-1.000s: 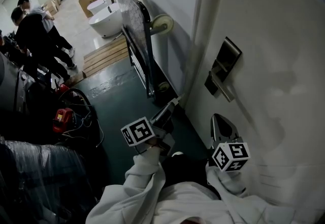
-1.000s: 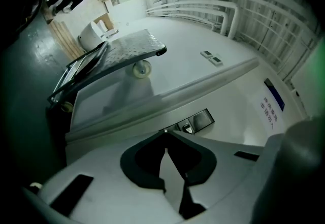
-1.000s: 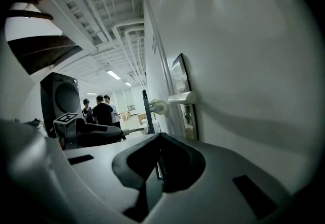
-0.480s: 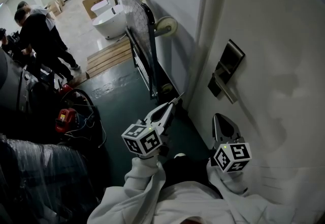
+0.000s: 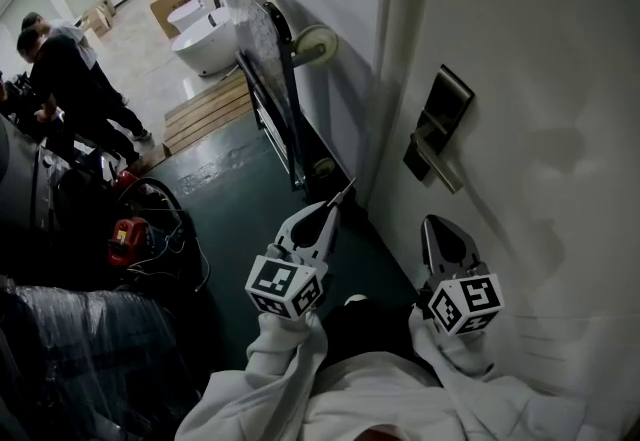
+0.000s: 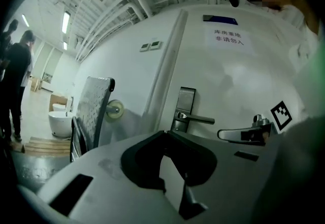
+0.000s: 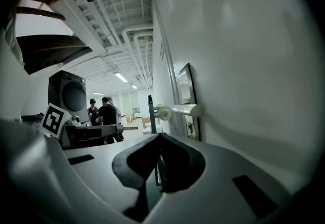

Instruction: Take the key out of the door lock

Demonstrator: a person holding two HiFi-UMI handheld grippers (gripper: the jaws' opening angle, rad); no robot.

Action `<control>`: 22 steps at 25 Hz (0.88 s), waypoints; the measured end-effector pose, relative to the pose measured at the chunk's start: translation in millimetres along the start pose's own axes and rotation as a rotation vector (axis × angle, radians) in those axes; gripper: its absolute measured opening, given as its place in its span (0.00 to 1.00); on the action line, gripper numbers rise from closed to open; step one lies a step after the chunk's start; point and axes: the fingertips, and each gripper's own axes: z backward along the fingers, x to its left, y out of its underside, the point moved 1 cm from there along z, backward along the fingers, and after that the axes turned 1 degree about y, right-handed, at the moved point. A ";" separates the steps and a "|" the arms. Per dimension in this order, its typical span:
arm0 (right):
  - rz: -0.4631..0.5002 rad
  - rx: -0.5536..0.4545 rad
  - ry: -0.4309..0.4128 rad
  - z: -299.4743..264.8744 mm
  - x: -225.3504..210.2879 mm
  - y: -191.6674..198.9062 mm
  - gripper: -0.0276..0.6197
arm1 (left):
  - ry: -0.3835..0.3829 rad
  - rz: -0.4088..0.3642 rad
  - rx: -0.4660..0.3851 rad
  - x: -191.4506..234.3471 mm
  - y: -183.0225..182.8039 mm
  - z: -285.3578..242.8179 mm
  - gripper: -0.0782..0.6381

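Left tool, right tool: jaws together, empty, well below lock on door. Key too small to discern there. Next, likely: raise 1 tool, part jaws, pinch key head squarely, pull straight out.

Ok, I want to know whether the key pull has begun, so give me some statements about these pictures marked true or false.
1. The left tool is shut and empty. True.
2. The right tool grips the lever. False: it is shut on nothing and is apart from the lever.
3. The lock plate sits on a white door. True.
4. The people stand right at the door. False: they stand far off, at the head view's left.
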 end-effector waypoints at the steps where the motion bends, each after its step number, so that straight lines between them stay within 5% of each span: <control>1: -0.001 0.000 0.003 0.5 -1.2 0.2 0.12 | 0.004 -0.015 0.001 -2.6 0.6 1.1 0.14; 10: -0.008 0.011 0.021 2.7 -10.8 5.4 0.12 | -0.001 -0.091 0.037 -19.4 10.2 2.3 0.14; 22: 0.000 0.028 0.039 0.1 -6.2 8.7 0.12 | -0.029 -0.088 0.029 -22.9 11.9 -0.9 0.14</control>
